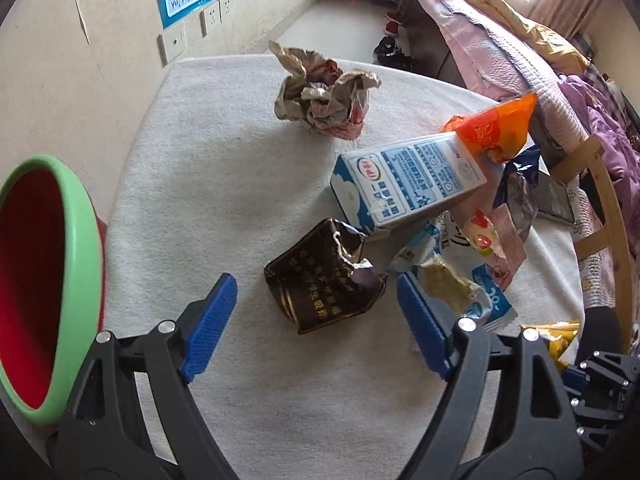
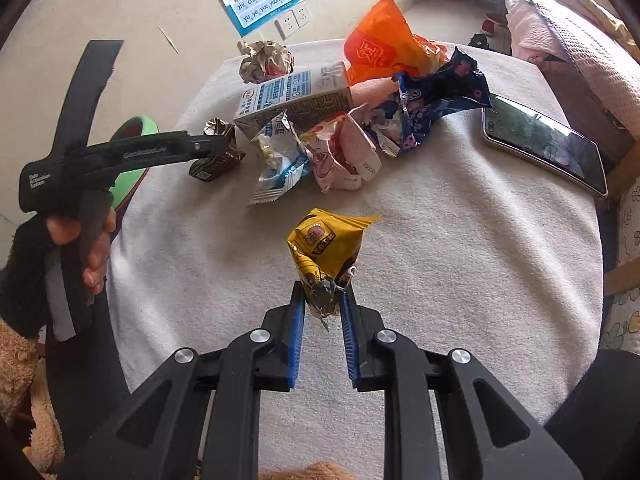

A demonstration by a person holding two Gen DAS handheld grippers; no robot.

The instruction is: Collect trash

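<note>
A: Dark brown wrapper (image 1: pixel 326 276) lay crumpled on the white cloth (image 1: pixel 208 184), directly ahead of the left gripper (image 1: pixel 314 320), between its wide-open, empty fingers. Long axis ran roughly diagonal.

B: Right one?

A: Right gripper (image 2: pixel 323 310) was closed on the yellow packet's (image 2: pixel 326 240) twisted end. Left was nearer the brown one; green-rimmed bin (image 1: pixel 78 264) sat to its left.

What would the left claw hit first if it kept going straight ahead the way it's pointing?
Most likely the torn dark brown wrapper, which lies on the white cloth directly ahead between the open left claw fingers. The milk carton sits beyond it; exact depth is unclear.
</note>
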